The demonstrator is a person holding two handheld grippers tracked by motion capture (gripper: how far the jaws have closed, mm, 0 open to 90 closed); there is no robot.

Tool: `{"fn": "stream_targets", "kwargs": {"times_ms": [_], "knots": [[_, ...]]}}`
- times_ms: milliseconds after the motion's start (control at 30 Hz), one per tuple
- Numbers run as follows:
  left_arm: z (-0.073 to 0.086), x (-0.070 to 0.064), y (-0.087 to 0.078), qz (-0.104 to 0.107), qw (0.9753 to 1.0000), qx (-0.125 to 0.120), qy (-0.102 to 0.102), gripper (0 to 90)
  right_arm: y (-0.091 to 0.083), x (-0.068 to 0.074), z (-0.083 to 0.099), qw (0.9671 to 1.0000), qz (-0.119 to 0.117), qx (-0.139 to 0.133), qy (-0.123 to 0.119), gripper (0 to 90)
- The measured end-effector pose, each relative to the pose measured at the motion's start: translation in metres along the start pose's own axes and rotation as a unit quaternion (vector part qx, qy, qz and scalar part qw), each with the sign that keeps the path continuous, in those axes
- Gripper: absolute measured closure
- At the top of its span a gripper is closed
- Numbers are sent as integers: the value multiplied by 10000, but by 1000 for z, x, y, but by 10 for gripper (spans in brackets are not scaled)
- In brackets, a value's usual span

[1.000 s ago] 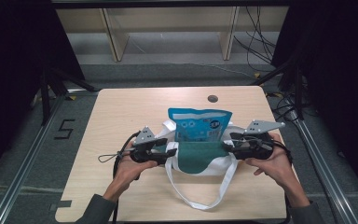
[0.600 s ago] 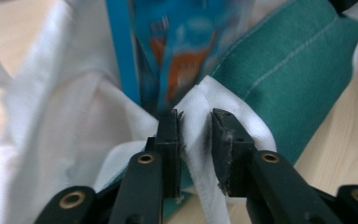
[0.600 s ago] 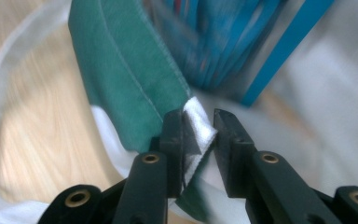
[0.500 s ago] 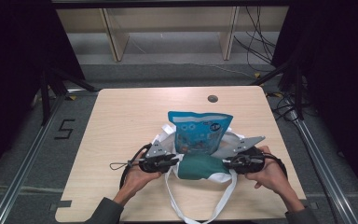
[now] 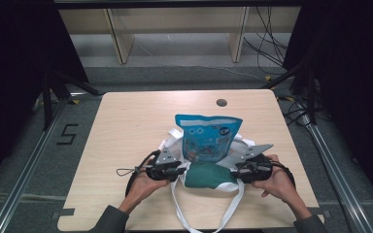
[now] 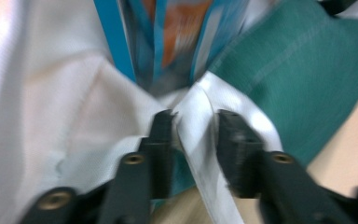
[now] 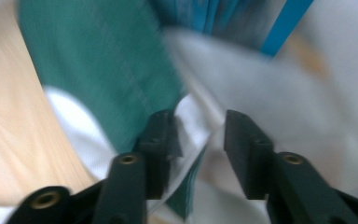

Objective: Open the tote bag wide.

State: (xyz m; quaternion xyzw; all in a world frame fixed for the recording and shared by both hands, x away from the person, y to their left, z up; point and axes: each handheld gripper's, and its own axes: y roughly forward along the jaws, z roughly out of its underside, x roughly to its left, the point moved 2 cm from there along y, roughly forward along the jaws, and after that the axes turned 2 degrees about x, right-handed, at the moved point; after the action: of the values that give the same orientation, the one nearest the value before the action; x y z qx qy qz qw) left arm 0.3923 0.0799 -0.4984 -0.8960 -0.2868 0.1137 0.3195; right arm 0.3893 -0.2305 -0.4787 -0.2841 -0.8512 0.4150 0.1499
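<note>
Right now I work near the 6 o'clock edge of the table (image 5: 126, 126), where the white and green tote bag (image 5: 209, 175) lies with the blue snack pouch (image 5: 208, 137) half inside. My left gripper (image 6: 194, 128) and right gripper (image 7: 196, 130) each straddle the bag's white rim, jaws parted. My call: close both fully on the fabric before pulling the mouth over the pouch evenly.

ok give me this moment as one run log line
left gripper: open, jaws astride bag's white edge | right gripper: open at edge | tote bag: flat on table | blue pouch: partly inside
</note>
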Motion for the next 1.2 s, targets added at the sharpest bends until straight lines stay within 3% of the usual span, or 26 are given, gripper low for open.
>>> {"fn": "stream_targets", "kwargs": {"times_ms": [33, 67, 100, 167, 200, 267, 333, 367, 400, 433, 533, 567, 600, 667, 700, 767, 800, 867, 900, 933, 967, 1000, 1033, 1067, 1100, 1200], "knots": [[-4, 1, -7, 130, 9999, -84, -37, 631, 0, 0, 0, 10000, 0, 0, 0, 578], [-12, 4, -18, 283, 9989, -328, -184, 574, -9, -2, -4, 9998, 35, -193, -16, 545], [-16, 6, -24, 395, 9981, -407, -242, 458, -26, -4, -12, 9987, -131, -490, -66, 508], [-22, 11, -35, 468, 9954, -657, -516, 415, -37, -3, -16, 9973, -188, -708, 71, 500], [-27, 16, -44, 389, 9942, -782, -626, 413, -45, -5, -20, 9956, -124, -927, 71, 487], [-34, 26, -52, 298, 9933, -908, -651, 405, -63, -11, -28, 9923, 89, -1231, 109, 486], [-40, 38, -56, -255, 9935, -900, -654, 410, -73, -19, -34, 9880, 474, -1464, 125, 486], [-41, 41, -55, -430, 9938, -825, -607, 406, -73, -24, -37, 9867, 632, -1488, 172, 484], [-43, 47, -51, -664, 9946, -703, -385, 407, -74, -27, -38, 9870, 715, -1424, 194, 481], [-43, 49, -47, -722, 9939, -690, -470, 411, -69, -34, -40, 9875, 865, -1294, 243, 491], [-41, 59, -29, -652, 9958, -480, -432, 464, -54, -45, -40, 9904, 1009, -945, -58, 612], [-40, 62, -23, -606, 9970, -374, -316, 513, -45, -50, -40, 9913, 1047, -768, -234, 690], [-40, 64, -20, -595, 9974, -311, -270, 581, -40, -53, -39, 9924, 1046, -610, -214, 760], [-43, 69, -12, -626, 9969, -422, -226, 763, -31, -59, -41, 9913, 1147, -553, -321, 857], [-46, 71, -11, -701, 9956, -541, -296, 795, -29, -62, -42, 9905, 1185, -589, -377, 868], [-56, 78, -12, -842, 9915, -868, -485, 849, -27, -68, -47, 9867, 1357, -863, -250, 880], [-61, 85, -11, -782, 9892, -1035, -678, 855, -28, -71, -51, 9849, 1405, -995, -157, 880], [-66, 96, -6, -786, 9871, -1075, -885, 853, -28, -81, -56, 9828, 1444, -1154, 3, 879], [-67, 102, 2, -796, 9876, -976, -940, 852, -25, -83, -57, 9823, 1427, -1201, 141, 878], [-66, 105, 10, -853, 9882, -814, -981, 848, -13, -93, -56, 9826, 1497, -1061, 279, 878], [-64, 108, 16, -860, 9895, -678, -938, 848, -13, -93, -56, 9826, 1497, -1061, 279, 878], [-61, 111, 28, -841, 9892, -594, -1040, 848, -7, -95, -54, 9821, 1583, -993, 231, 877], [-56, 115, 34, -842, 9921, -291, -883, 847, 8, -100, -46, 9852, 1598, -590, 200, 880], [-47, 119, 45, -821, 9924, -113, -905, 847, 8, -100, -46, 9852, 1598, -590, 200, 880], [-43, 120, 50, -795, 9923, -85, -947, 846, 18, -102, -40, 9862, 1535, -525, 333, 881], [-28, 123, 64, -720, 9905, -18, -1169, 840, 32, -106, -30, 9866, 1558, -335, 346, 881]]}}
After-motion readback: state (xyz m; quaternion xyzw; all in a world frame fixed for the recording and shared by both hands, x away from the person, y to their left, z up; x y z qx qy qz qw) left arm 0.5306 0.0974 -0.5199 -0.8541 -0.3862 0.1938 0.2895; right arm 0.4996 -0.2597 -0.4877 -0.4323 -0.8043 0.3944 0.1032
